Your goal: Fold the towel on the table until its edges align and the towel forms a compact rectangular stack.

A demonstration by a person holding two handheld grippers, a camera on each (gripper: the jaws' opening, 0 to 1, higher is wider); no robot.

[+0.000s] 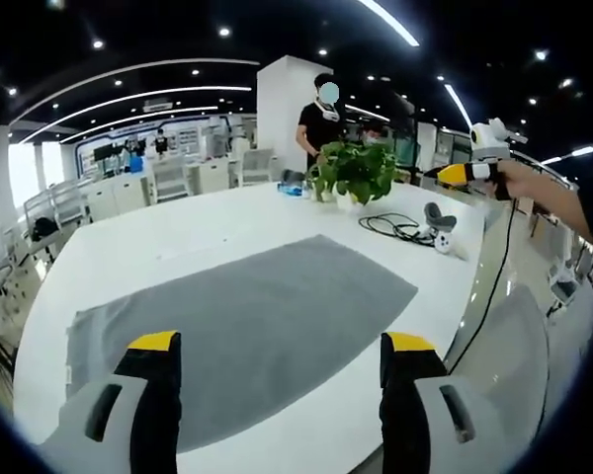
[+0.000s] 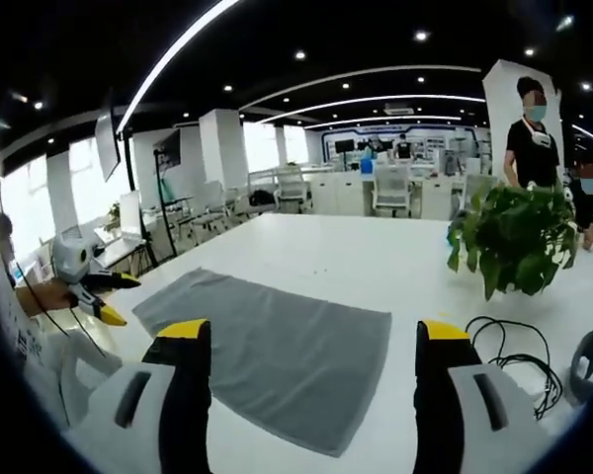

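1. Lying flat and unfolded, the grey towel (image 1: 242,331) fills the lower centre of the left gripper view, on the white table (image 1: 158,242); in the right gripper view it sits lower left of centre.
2. Left gripper (image 1: 277,346): its yellow-tipped jaws rise from the bottom of its own view, spread wide, nothing between them. The left jaw overlaps the towel's near edge in the picture; contact cannot be told.
3. In the right gripper view the left gripper appears at the far left edge, beside the towel's left end, jaws parted and empty.
4. Right gripper (image 2: 311,341): jaws wide apart at the bottom of its view, holding nothing, the towel's near right corner showing between them.
5. In the left gripper view the right gripper sits at upper right, held by a hand (image 1: 519,180), away from the towel.
6. Right of the towel: a potted plant (image 2: 514,237) at mid right, a black cable (image 2: 509,360) coiled at lower right.
7. A person in black (image 2: 532,128) stands behind the plant, upper right.
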